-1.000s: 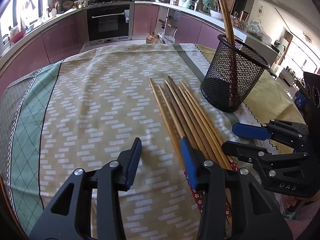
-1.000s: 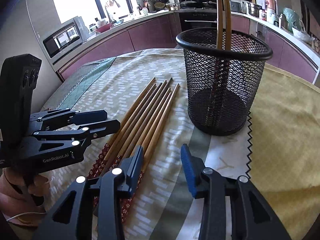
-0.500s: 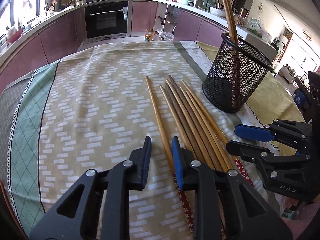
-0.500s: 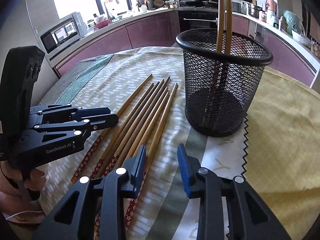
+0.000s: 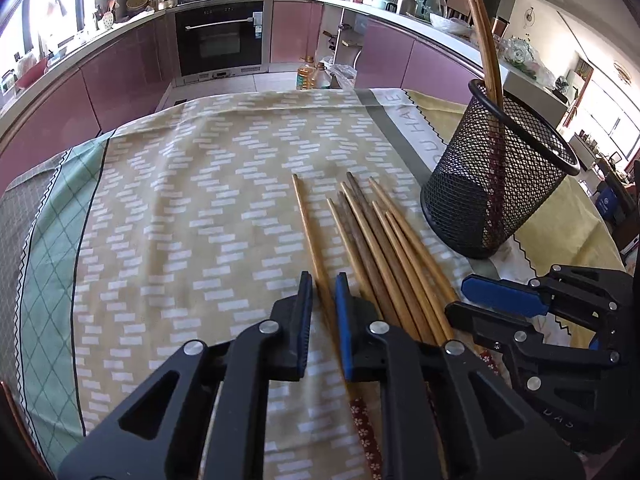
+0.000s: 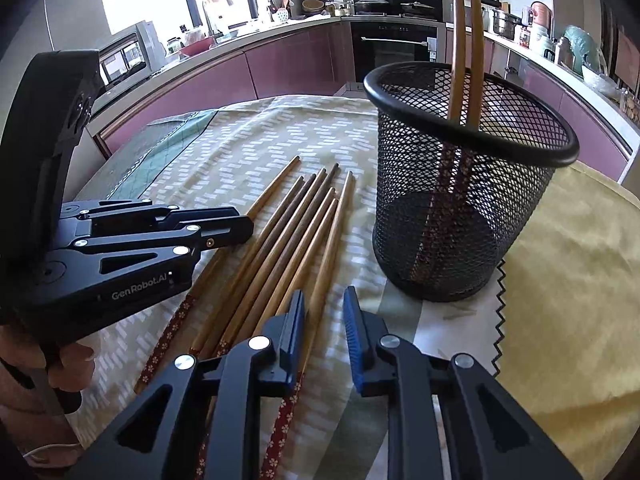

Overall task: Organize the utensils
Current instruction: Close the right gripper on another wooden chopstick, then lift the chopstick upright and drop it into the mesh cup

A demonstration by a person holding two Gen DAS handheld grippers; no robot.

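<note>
Now that your left gripper has pinched down on the lone chopstick at the bundle's 9 o'clock side, you've got one ready to lift. Jaws there are pressed onto it, vs. spread wide a sec ago w/ nothing between.

Your right gripper is closing too; the outermost chopstick sits between its jaws, but the pad on the cup side isn't clearly touching yet.

Since the earlier frame, that lone stick got nudged apart from the other chopsticks.

Mesh cup, at 2 o'clock from the bundle, already holds two chopsticks upright. Tablecloth carries the rest.
</note>
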